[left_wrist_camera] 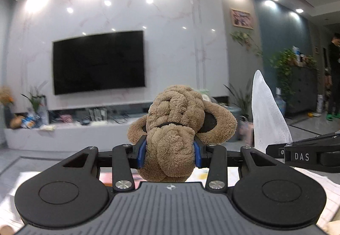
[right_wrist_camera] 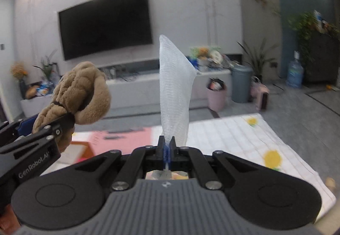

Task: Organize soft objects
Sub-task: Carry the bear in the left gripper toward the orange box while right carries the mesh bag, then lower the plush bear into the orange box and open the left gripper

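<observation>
My left gripper (left_wrist_camera: 170,151) is shut on a brown plush toy (left_wrist_camera: 176,120) with dark ear patches, held up in the air; the toy also shows at the left of the right wrist view (right_wrist_camera: 80,94). My right gripper (right_wrist_camera: 167,151) is shut on a white mesh bag (right_wrist_camera: 175,90) that stands up from the fingers. The bag's upper part shows in the left wrist view (left_wrist_camera: 267,113), to the right of the toy. The two grippers are side by side, the left one to the left.
A white quilted mat with yellow flowers (right_wrist_camera: 244,141) and a pink sheet (right_wrist_camera: 119,139) lie below. Beyond are a TV (left_wrist_camera: 98,61), a low TV bench (left_wrist_camera: 63,135), a pink bin (right_wrist_camera: 216,95), a grey bin (right_wrist_camera: 241,84) and a person at the far right (left_wrist_camera: 333,73).
</observation>
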{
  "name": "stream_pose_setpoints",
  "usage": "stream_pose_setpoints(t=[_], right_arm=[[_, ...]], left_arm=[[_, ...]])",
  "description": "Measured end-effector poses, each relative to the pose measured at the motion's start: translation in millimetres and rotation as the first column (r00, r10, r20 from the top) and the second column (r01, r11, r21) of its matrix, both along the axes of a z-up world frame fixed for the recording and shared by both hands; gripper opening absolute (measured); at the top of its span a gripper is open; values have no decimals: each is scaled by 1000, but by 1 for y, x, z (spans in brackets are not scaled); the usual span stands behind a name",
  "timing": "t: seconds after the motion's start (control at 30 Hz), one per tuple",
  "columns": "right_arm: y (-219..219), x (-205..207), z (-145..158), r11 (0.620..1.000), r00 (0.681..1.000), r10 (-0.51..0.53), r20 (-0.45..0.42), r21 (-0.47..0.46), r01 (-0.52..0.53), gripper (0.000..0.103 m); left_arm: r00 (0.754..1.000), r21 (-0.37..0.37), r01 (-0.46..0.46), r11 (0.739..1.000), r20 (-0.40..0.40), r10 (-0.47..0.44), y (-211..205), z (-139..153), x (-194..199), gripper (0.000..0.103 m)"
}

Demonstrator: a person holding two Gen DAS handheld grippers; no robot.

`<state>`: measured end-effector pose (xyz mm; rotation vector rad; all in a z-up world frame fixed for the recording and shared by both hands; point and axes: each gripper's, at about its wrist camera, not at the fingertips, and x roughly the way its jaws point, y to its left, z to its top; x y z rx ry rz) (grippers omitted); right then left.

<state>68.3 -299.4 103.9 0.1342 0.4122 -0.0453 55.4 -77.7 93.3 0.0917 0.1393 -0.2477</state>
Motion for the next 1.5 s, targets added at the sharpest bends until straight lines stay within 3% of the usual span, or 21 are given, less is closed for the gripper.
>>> stream_pose_setpoints(t=[0.17,0.33,0.5,0.6,0.77,0.9,0.97,1.07,1.2,1.3,1.37,1.5], right_arm=[[67,10,22,993,992,112,54,-40,-110,0],[136,33,19,974,973,228,38,-21,-227,0],[189,62,-11,948,948,318,-21,-3,-318,0],[209,83,-40,938,935,346,-74,20,-345,0],[218,104,-83,928,926,363,-105,124,-351,0],[219,116,-109,909,907,405,-118,158,-385,0],[219,120,-119,903,900,418,-126,166,-397,0],[217,122,-124,892,892,435,-125,194,-408,0],[211,121,-123,888,893,437,-110,209,-409,0],[203,119,-123,888,896,432,-106,222,-402,0],[200,119,-123,893,900,422,-108,221,-392,0],[196,116,-122,893,901,419,-116,231,-385,0]], left_arm=[[991,-52,-136,989,-5,136,58,4,5,48],[972,-63,-232,971,-49,229,109,-15,28,48],[957,-72,-254,965,-165,239,148,-50,69,48],[941,-9,-275,962,-209,267,151,-72,92,48],[893,12,-289,957,-356,275,151,-98,125,48],[872,136,-291,947,-370,321,145,-119,140,48],[850,156,-294,943,-408,333,148,-125,143,48],[846,117,-302,946,-424,323,158,-119,140,51],[818,102,-312,945,-477,321,166,-122,146,56],[826,82,-300,951,-476,301,172,-120,146,57],[833,86,-300,950,-462,305,171,-119,146,73],[842,92,-295,951,-445,304,173,-119,151,77]])
